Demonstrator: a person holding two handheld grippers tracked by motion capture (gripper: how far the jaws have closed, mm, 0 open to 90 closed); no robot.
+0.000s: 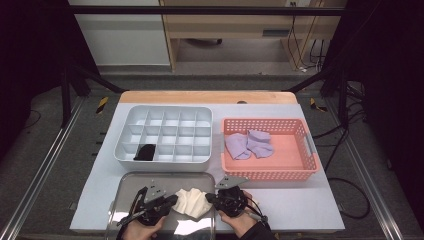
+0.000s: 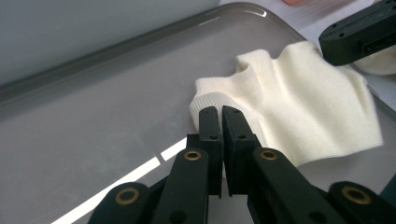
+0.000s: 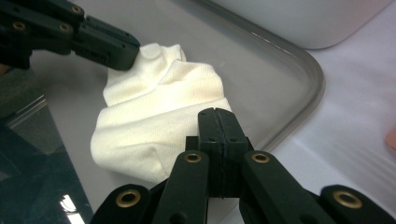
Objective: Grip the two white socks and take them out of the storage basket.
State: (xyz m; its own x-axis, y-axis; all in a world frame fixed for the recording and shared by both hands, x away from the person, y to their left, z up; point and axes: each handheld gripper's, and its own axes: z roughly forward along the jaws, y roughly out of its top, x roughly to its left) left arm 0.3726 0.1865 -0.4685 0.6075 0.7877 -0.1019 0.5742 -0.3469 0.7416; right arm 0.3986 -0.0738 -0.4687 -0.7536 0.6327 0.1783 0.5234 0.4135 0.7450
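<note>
Cream sock (image 1: 192, 202) bunched on metal tray (image 1: 125, 182), pinched at opposite edges by left gripper (image 1: 172, 199) and right gripper (image 1: 210, 198), both clamped; thin bites; likely to slip free if pulled apart hard.

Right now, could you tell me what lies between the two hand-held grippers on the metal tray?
A cream sock lies between the left hand-held gripper and the right hand-held gripper on the tray; each pinches one end. The high view shows it best.
</note>
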